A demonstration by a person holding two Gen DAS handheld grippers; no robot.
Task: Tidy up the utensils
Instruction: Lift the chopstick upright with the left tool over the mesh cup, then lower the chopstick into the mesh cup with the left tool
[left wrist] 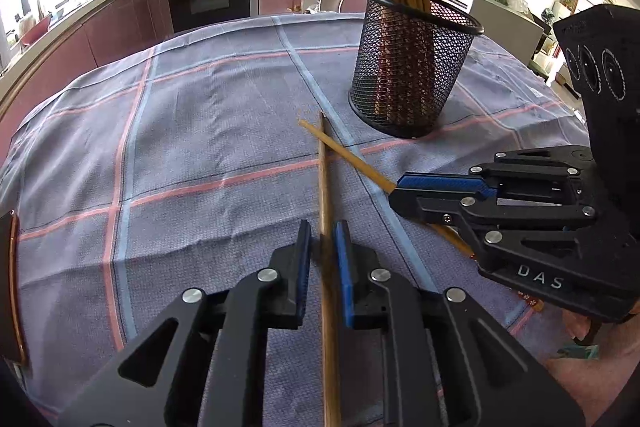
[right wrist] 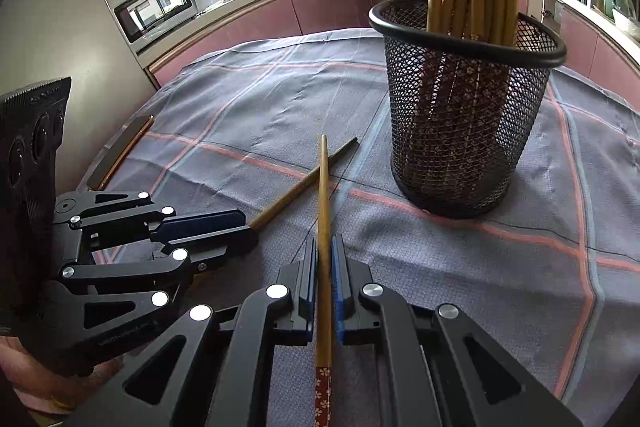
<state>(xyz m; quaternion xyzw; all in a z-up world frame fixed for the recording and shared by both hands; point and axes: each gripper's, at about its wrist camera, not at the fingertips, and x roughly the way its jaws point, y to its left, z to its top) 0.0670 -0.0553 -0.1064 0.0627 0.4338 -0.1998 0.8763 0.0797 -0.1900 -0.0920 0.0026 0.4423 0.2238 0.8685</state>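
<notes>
Two bamboo chopsticks lie crossed on the checked cloth in front of a black mesh holder point(left wrist: 412, 67) that holds several chopsticks. My left gripper point(left wrist: 323, 239) has its jaws on either side of one chopstick point(left wrist: 325, 179) with a small gap on the left side. My right gripper point(right wrist: 324, 251) is shut on the other chopstick point(right wrist: 323, 195), whose red patterned end lies under the gripper. In the left wrist view the right gripper point(left wrist: 400, 193) sits on its chopstick point(left wrist: 352, 159). In the right wrist view the left gripper point(right wrist: 246, 227) sits around its chopstick point(right wrist: 304, 183) near the holder point(right wrist: 468, 107).
A dark flat phone-like slab point(right wrist: 120, 151) lies at the table's left edge. The table is covered by a grey-blue cloth with pink lines point(left wrist: 200, 131). Kitchen counters, an oven and a microwave stand beyond the table.
</notes>
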